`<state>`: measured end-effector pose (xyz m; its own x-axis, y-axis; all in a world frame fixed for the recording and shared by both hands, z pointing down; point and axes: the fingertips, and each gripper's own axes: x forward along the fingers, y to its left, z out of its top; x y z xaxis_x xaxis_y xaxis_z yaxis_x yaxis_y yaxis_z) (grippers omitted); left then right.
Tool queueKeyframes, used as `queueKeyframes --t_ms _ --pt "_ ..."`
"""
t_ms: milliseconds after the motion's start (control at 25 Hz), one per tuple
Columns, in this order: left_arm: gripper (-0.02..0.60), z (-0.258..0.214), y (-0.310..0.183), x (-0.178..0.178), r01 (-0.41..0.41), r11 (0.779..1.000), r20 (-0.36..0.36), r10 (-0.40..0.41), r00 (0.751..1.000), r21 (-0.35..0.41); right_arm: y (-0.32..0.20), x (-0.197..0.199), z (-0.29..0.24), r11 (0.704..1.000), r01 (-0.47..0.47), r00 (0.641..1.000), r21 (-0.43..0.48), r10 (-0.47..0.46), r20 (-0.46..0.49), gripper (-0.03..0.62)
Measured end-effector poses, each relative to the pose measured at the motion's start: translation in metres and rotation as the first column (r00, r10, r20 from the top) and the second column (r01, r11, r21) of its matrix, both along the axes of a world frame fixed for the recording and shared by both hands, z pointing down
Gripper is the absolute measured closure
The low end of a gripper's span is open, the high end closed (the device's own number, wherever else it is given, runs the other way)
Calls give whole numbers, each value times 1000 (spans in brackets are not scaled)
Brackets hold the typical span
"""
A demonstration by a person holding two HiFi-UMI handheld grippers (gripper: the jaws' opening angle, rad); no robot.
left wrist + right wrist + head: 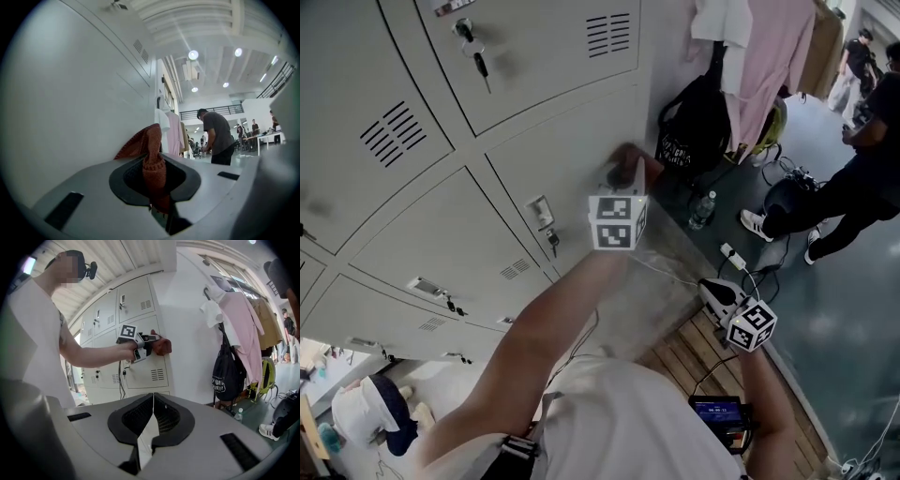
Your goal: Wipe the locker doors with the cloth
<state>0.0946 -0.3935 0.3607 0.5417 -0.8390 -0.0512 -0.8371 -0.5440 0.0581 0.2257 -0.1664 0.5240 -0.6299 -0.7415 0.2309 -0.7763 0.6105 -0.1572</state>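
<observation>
L gripper [157, 187] – pinches cloth [149, 145] on locker [70, 108] | R gripper [153, 404] – closed | bag [228, 376] print illegible

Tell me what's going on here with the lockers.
A person holds a gripper in each hand and is cleaning a bank of grey lockers. The left gripper has its jaws shut on a reddish-brown cloth and holds it against a locker door, near the door's upper right corner. The right gripper takes no part: it hangs lower, away from the lockers, with its jaws together on nothing.
</observation>
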Motion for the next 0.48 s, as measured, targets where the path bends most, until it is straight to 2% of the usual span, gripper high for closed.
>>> queueKeyframes --t_ms 200,480 --pt "540 -19 23 -48 82 996 -118 -77 990 33 -6 -18 1 998 63 998 2 -63 0 577" --pt "540 -42 60 -121 184 981 -234 -164 958 65 -13 -41 2 989 149 989 -3 -149 -10 577"
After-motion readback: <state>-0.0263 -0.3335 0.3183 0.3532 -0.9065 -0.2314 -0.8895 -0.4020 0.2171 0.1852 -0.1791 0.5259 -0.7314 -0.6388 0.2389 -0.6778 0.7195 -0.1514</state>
